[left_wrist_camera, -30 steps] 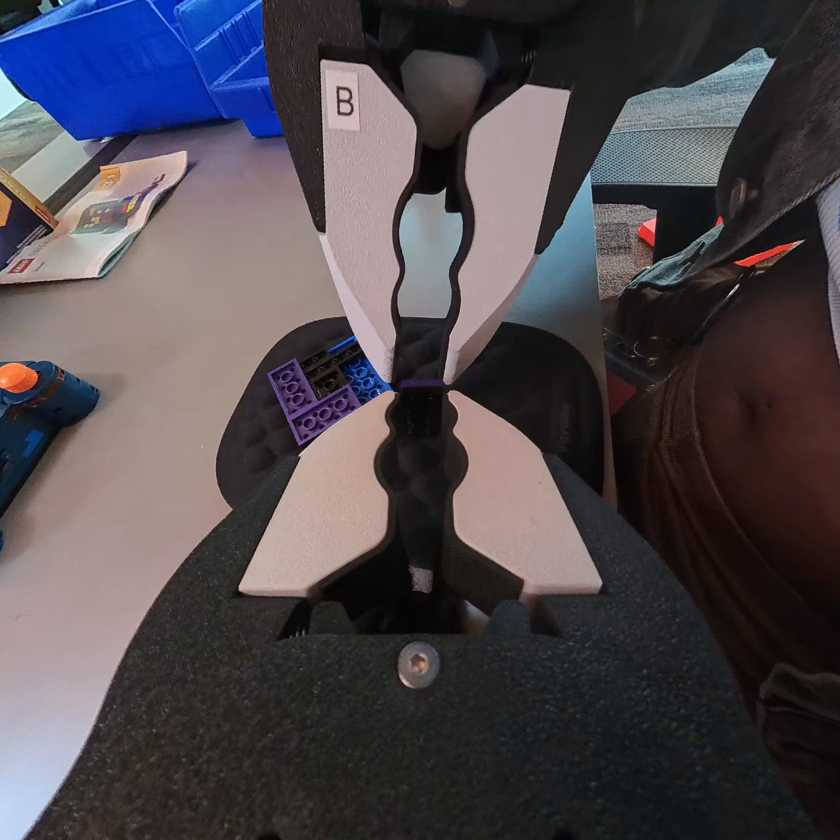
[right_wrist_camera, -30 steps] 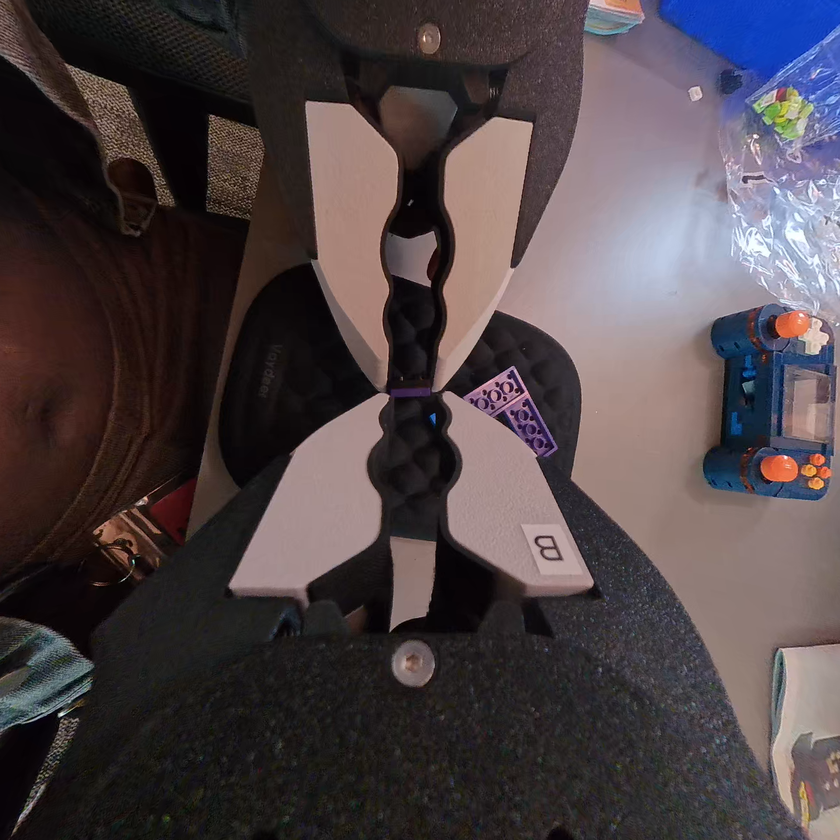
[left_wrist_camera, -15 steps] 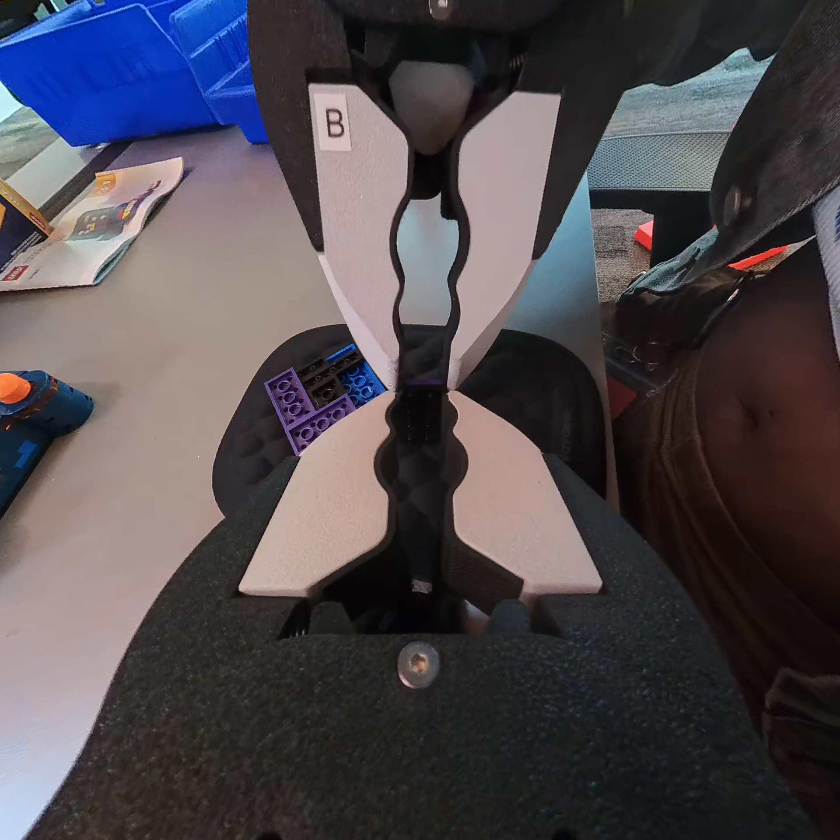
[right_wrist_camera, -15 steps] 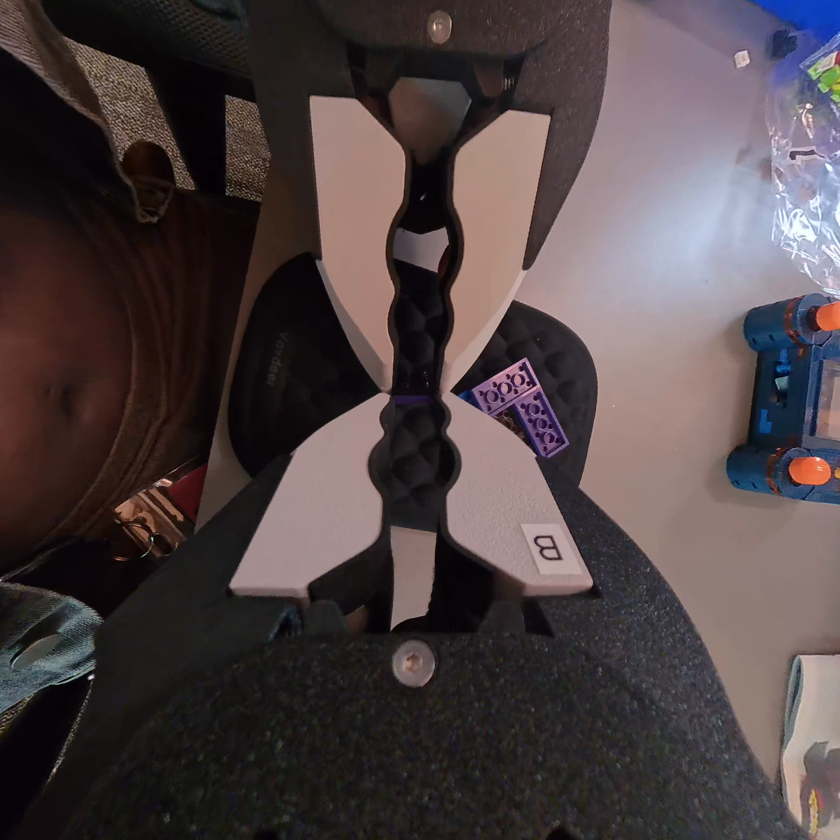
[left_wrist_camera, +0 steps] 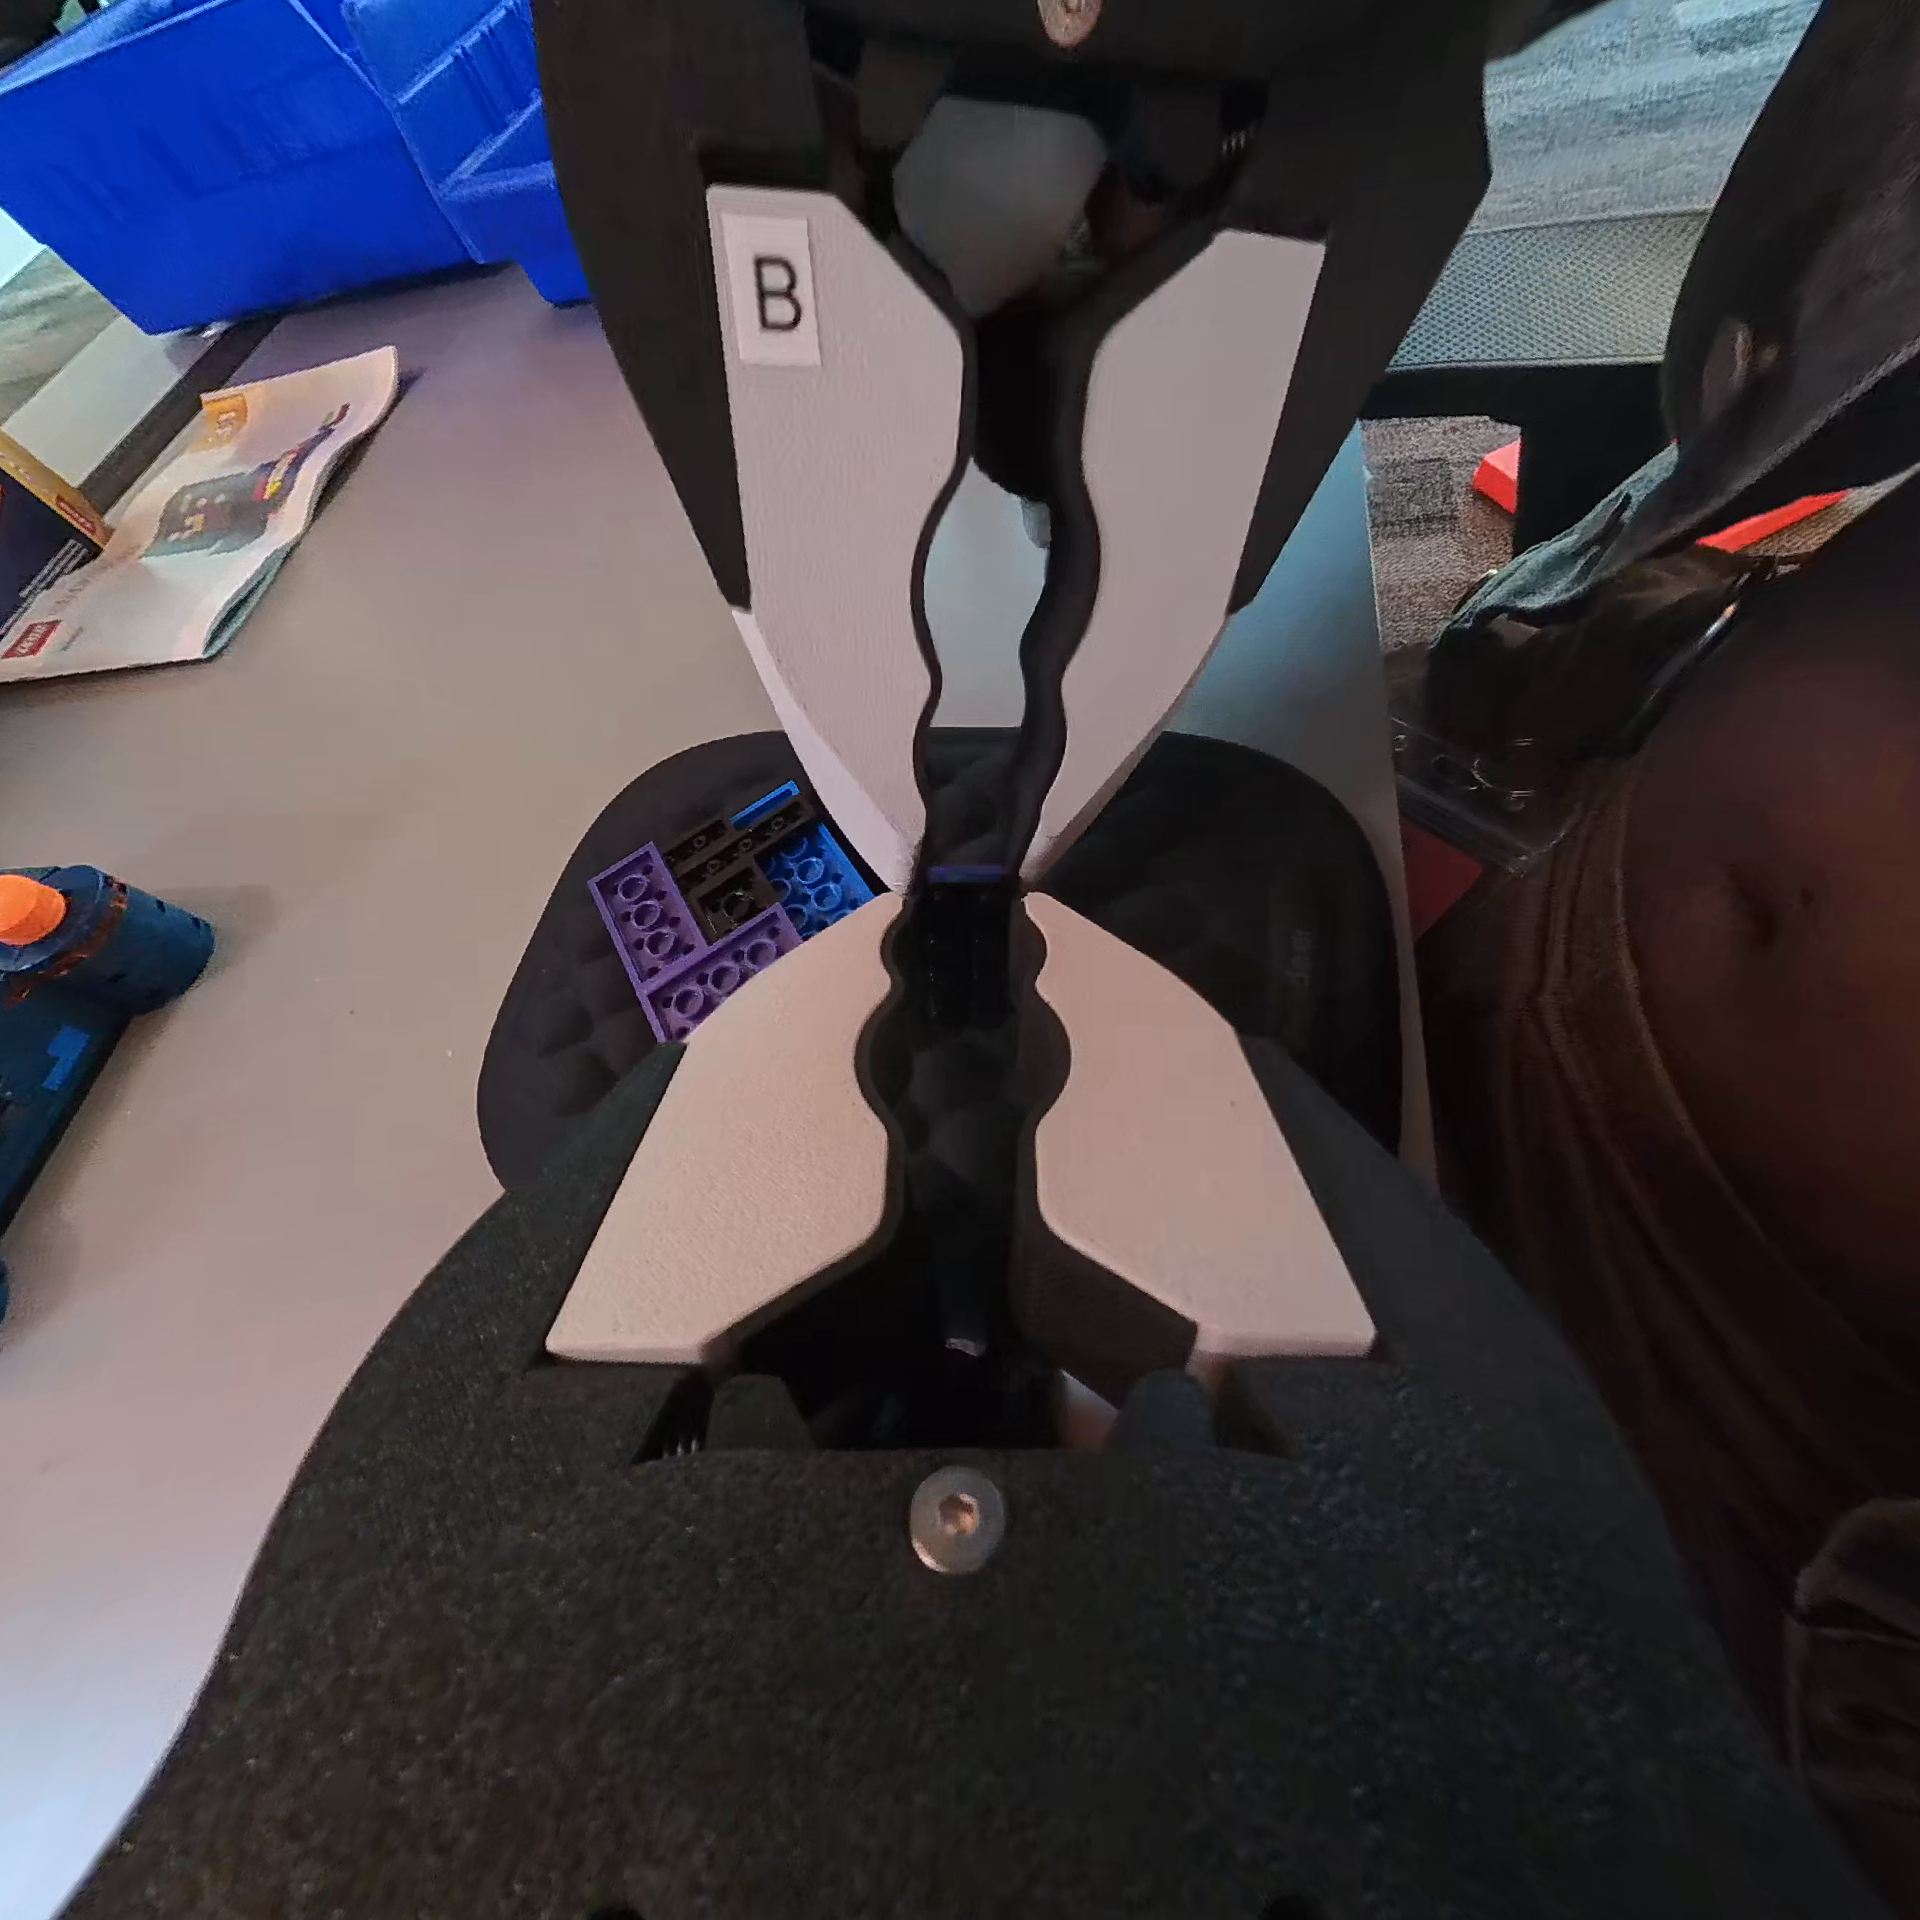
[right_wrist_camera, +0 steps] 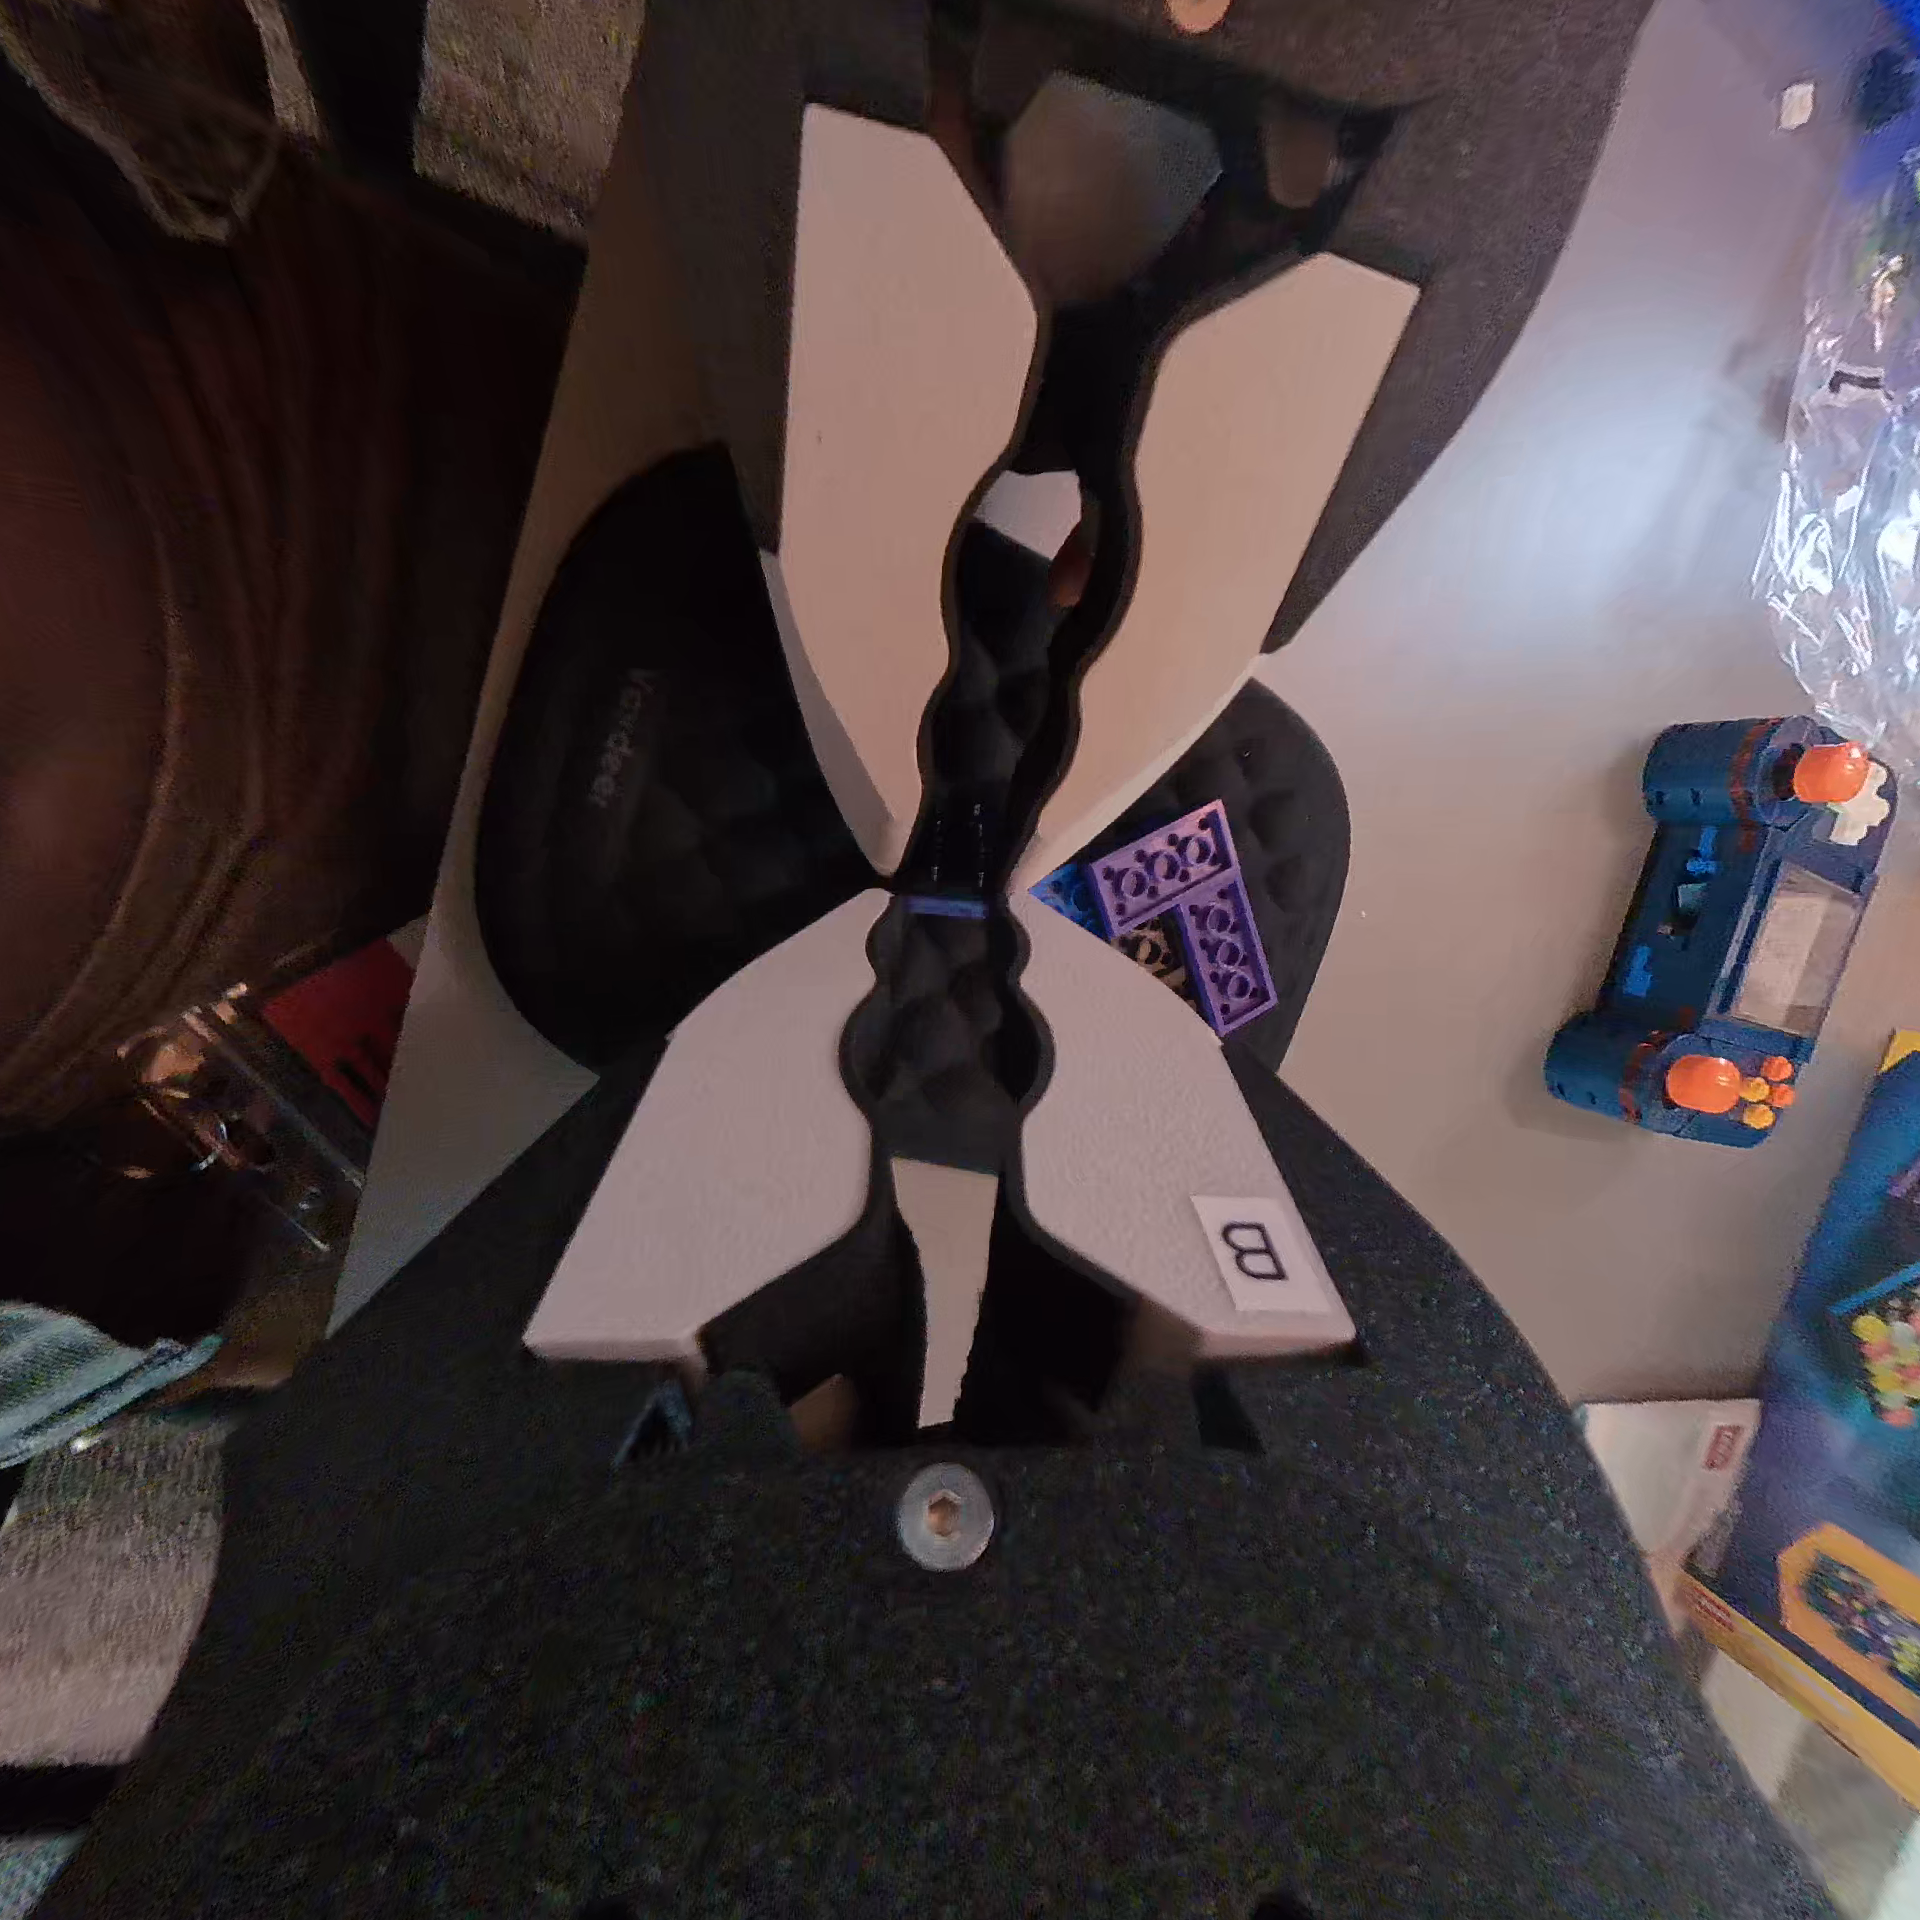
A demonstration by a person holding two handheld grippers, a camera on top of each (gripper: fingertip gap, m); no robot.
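My left gripper (left_wrist_camera: pixel 961 920) is shut on a small black brick (left_wrist_camera: pixel 958 961). My right gripper (left_wrist_camera: pixel 966 857), the one with the white label, meets it tip to tip from above and is shut on a thin purple plate (left_wrist_camera: pixel 966 874) that lies against the black brick's end. In the right wrist view the right gripper (right_wrist_camera: pixel 943 920) pinches the purple plate (right_wrist_camera: pixel 940 908), and the left gripper (right_wrist_camera: pixel 954 857) holds the black brick (right_wrist_camera: pixel 956 840) beyond it. Both hang over a black dimpled mat (left_wrist_camera: pixel 561 1039). A purple, black and blue brick assembly (left_wrist_camera: pixel 717 909) lies on that mat.
On the grey table are blue bins (left_wrist_camera: pixel 208 156), an open booklet (left_wrist_camera: pixel 187 520), a blue brick-built game controller with orange knobs (right_wrist_camera: pixel 1745 935), a clear plastic bag of parts (right_wrist_camera: pixel 1849 468) and a printed box (right_wrist_camera: pixel 1829 1455). A person's torso (left_wrist_camera: pixel 1714 1039) is close beside the mat.
Both grippers stay shut and tip to tip. The pair has shifted slightly over the mat and the right gripper has tilted, so the controller and a box now show further into the right view.
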